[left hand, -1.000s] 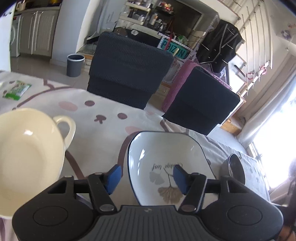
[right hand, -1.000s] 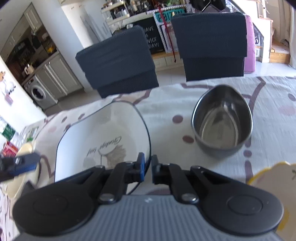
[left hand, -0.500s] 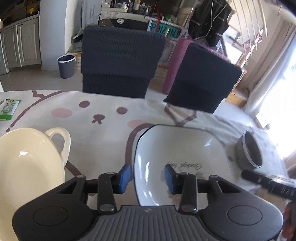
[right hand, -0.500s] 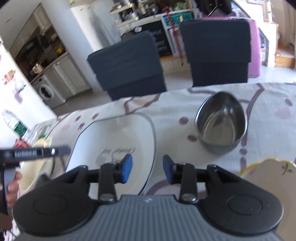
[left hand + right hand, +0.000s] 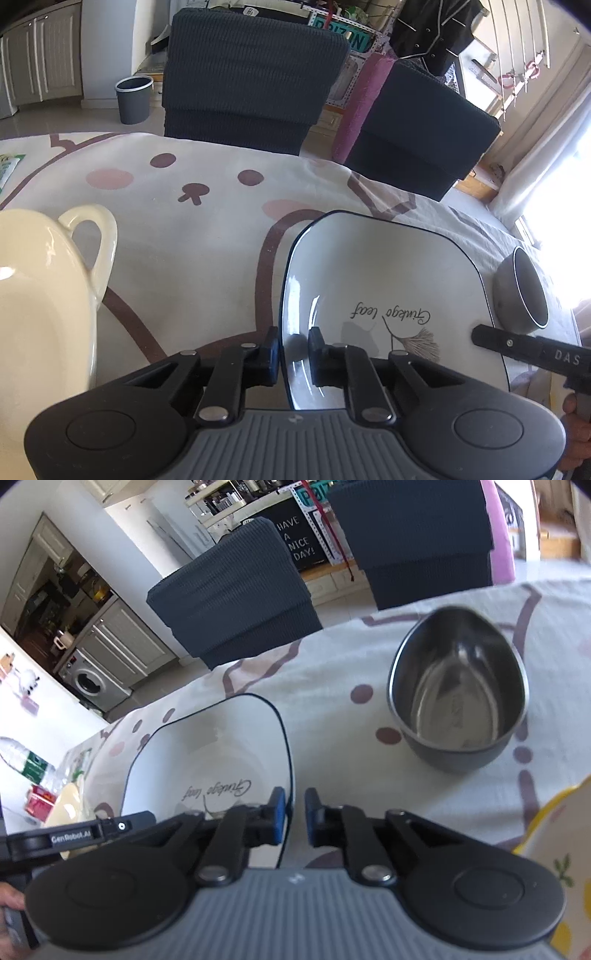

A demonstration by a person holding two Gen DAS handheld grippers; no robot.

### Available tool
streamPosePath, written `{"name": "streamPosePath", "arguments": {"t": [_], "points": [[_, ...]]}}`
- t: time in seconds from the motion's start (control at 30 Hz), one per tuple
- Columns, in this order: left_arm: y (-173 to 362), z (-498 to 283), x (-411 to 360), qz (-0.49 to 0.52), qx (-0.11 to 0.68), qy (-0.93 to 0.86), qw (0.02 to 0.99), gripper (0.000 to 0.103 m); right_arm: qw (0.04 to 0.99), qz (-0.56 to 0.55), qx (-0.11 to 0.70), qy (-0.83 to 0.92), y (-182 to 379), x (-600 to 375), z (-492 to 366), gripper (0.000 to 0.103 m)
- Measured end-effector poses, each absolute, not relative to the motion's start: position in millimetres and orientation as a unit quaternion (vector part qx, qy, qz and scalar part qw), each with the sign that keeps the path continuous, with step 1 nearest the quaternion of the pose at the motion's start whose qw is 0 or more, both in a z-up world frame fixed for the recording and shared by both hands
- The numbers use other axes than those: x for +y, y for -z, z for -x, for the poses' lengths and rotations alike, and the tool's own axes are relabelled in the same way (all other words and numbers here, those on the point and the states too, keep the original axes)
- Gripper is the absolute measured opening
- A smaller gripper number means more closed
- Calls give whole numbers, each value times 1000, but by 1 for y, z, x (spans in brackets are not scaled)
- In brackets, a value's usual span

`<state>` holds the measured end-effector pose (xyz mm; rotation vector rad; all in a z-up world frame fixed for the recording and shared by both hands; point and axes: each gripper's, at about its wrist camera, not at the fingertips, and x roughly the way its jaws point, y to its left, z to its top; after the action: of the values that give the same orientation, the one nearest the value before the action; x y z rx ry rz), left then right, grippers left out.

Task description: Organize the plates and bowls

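Note:
A white square plate (image 5: 388, 280) with a dark rim and a ginkgo leaf print lies on the tablecloth. My left gripper (image 5: 293, 352) straddles the plate's left rim, one pad outside and one inside, and its jaws are closing. A sliver of gap still shows at the inner pad. My right gripper (image 5: 295, 812) straddles the opposite rim of the plate (image 5: 207, 753). Its jaws are closing too, and cloth shows between the outer pad and the rim. Each view shows the other gripper's black fingers (image 5: 495, 338) (image 5: 110, 827) at the plate's far edge.
A cream bowl with a loop handle (image 5: 40, 314) stands left of the plate. A steel bowl (image 5: 458, 701) stands to its right, and a yellow-rimmed dish (image 5: 554, 849) lies nearer. Two dark chairs (image 5: 251, 74) (image 5: 417, 136) stand behind the table. Bottles and packets (image 5: 37, 775) sit far left.
The left gripper sank toward the plate and its jaws narrowed around the left rim. The right gripper's jaws opened wide, then narrowed around the right rim.

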<state>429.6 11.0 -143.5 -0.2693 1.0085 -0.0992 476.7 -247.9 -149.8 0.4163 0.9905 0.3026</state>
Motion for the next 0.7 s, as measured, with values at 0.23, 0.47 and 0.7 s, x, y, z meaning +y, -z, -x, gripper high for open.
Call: {"name": "streamPosePath", "arguments": {"t": [0.23, 0.47, 0.7], "points": [[144, -430, 15, 142, 480, 55, 864, 14, 851, -174, 470, -155, 153, -241, -482, 10], [134, -425, 16, 144, 454, 59, 877, 14, 865, -132, 458, -158, 141, -231, -471, 11], [95, -413, 11, 133, 426, 68, 892, 14, 879, -135, 431, -151, 109, -234, -458, 11]]}}
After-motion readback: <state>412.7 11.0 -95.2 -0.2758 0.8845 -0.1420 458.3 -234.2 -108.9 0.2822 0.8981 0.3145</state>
